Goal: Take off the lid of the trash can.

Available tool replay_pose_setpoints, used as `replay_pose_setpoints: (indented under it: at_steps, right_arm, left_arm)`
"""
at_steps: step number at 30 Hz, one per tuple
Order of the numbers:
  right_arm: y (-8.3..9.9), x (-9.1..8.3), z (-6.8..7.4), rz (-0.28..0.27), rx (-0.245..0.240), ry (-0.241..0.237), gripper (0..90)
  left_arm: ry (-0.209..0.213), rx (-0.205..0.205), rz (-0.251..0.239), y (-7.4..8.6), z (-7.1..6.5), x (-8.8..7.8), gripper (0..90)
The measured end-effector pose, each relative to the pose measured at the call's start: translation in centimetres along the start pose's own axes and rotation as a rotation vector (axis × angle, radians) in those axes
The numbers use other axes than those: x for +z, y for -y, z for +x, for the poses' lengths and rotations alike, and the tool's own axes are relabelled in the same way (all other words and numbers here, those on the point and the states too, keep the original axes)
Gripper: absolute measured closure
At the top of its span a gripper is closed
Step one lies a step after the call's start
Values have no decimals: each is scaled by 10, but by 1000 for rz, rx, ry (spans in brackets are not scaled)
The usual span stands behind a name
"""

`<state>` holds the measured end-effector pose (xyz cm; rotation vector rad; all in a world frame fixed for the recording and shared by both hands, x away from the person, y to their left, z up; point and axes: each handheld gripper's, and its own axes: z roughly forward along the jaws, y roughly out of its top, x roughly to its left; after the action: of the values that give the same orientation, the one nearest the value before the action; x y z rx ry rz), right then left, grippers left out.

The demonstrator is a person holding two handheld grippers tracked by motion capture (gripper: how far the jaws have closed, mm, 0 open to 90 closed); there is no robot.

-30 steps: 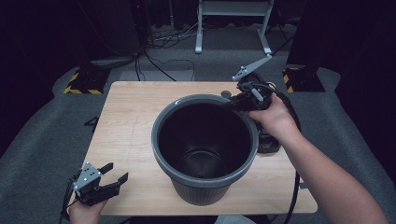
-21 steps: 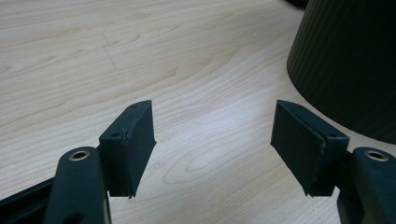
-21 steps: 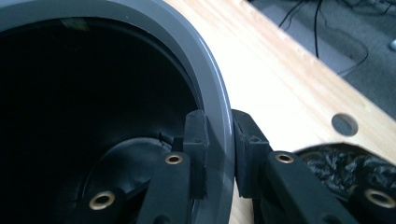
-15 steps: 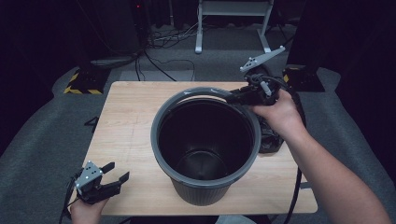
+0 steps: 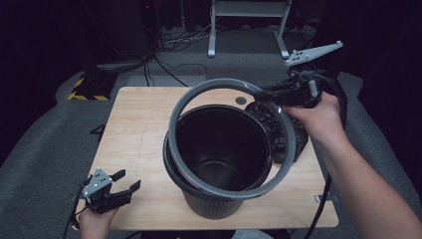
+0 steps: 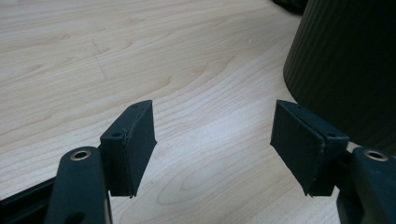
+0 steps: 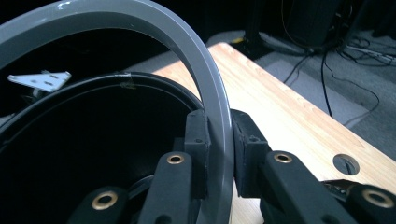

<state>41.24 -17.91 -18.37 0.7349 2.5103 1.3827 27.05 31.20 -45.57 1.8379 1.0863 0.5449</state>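
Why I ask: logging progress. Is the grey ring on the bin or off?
Partly off: the right gripper has the grey ring lifted at the far side, tilted above the bin.

Grey ring, black bin

We counted one black bin, one grey ring, one crumpled black bag at right, one table, two grippers: left, right.

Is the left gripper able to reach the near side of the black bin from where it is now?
Probably yes. The left gripper is open and empty, and only bare table lies between it and the black bin.
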Motion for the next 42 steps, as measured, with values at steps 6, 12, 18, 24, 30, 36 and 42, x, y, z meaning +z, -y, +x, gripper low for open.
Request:
replay_pose_setpoints:
  at_steps: [6, 12, 18, 24, 30, 36, 42]
  right_arm:
    - [21, -35, -17, -83, 14, 24, 784]
    - [43, -70, -31, -107, 55, 87, 784]
    - [65, -103, -42, -124, 94, 150, 783]
    - [81, -128, -50, -128, 121, 193, 783]
    - [108, -141, -55, -115, 161, 215, 783]
    - [151, -143, -62, -87, 213, 227, 783]
    - [193, -135, -69, -59, 259, 229, 782]
  left_arm:
    - [15, 1, 1, -4, 0, 10, 308]
    - [26, 7, 9, -9, 0, 19, 308]
    - [33, 13, 18, -12, -2, 27, 310]
    - [34, 26, 24, -15, -3, 33, 310]
    - [6, 61, 47, -15, -4, 35, 310]
    - [-4, 62, 60, -12, -1, 35, 309]
    - [-8, 54, 57, -10, 1, 35, 309]
